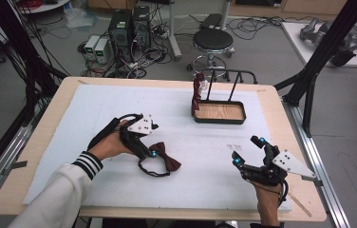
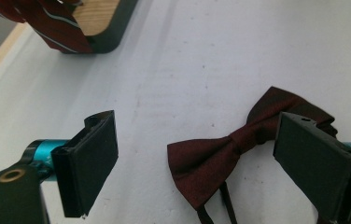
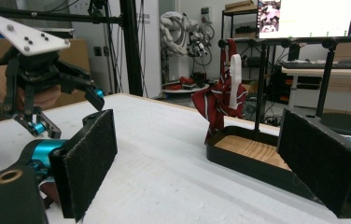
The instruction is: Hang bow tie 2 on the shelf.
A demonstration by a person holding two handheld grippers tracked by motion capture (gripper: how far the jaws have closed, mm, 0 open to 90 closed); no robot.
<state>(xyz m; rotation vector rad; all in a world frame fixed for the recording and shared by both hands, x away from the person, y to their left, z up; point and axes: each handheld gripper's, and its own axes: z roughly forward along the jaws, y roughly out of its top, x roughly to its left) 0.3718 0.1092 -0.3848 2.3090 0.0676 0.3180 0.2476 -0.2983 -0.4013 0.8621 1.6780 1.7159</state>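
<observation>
High view: the left gripper (image 1: 150,153) hangs with jaws spread over a maroon bow tie (image 1: 165,159) at lower centre, so a pickup looks next: lower and close on its knot. The right gripper (image 1: 247,151) waits open, lower right. Upper centre, the wood-floored rack tray (image 1: 219,119) is bare; a striped necktie (image 1: 197,92) hangs from its rail.

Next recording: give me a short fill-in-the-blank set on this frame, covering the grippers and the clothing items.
1. The left hand-held gripper hovers with open jaws over a dark red ____.
2. A striped necktie hangs from the ____ of the wooden-floored tray.
3. The right hand-held gripper is open and holds ____.

Missing words: bow tie; rail; nothing
</observation>
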